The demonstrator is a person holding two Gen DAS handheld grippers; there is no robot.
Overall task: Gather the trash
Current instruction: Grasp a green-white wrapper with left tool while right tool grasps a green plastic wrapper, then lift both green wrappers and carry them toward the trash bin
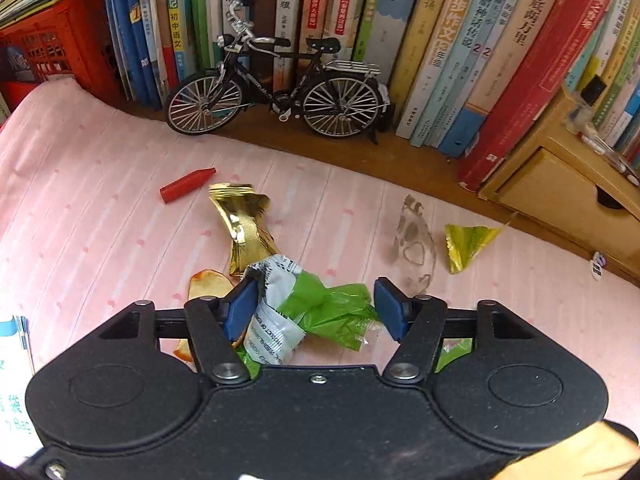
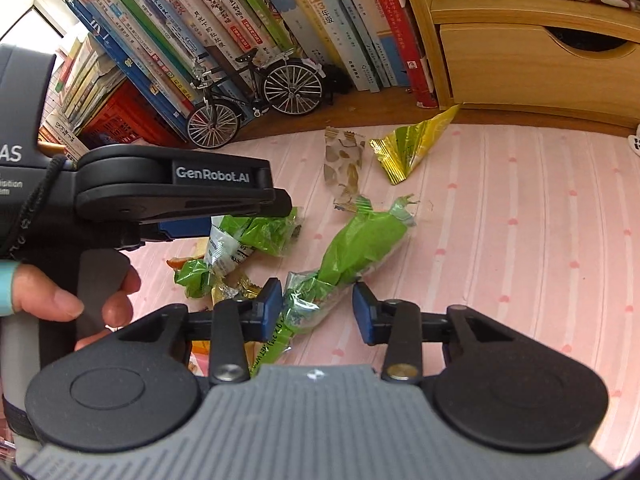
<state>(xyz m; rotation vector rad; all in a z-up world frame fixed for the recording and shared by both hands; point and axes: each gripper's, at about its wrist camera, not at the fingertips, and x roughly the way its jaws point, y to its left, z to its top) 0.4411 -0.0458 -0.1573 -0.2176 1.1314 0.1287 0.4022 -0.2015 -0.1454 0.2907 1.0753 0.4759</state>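
My left gripper (image 1: pixel 314 308) points down at the pink tablecloth (image 1: pixel 80 208), open. A crumpled green and white wrapper (image 1: pixel 304 312) lies between its blue pads. The left pad touches the wrapper and the right pad stands just clear of it. My right gripper (image 2: pixel 319 310) is open too, astride the lower end of a long green wrapper (image 2: pixel 356 248) that lies flat. In the right wrist view, a hand holds the left gripper low over the green and white wrapper (image 2: pixel 248 236). Loose nearby are a gold wrapper (image 1: pixel 244 224), a red cap (image 1: pixel 186 185), a fruit peel (image 1: pixel 208 286), a clear spotted wrapper (image 1: pixel 414 236) and a gold-green foil (image 1: pixel 468 244).
A model bicycle (image 1: pixel 276 88) stands at the back in front of a row of leaning books (image 1: pixel 440 40). A wooden drawer box (image 1: pixel 568 196) is at the back right and a red crate (image 1: pixel 52 48) at the back left. A white packet (image 1: pixel 12 380) lies at the left edge.
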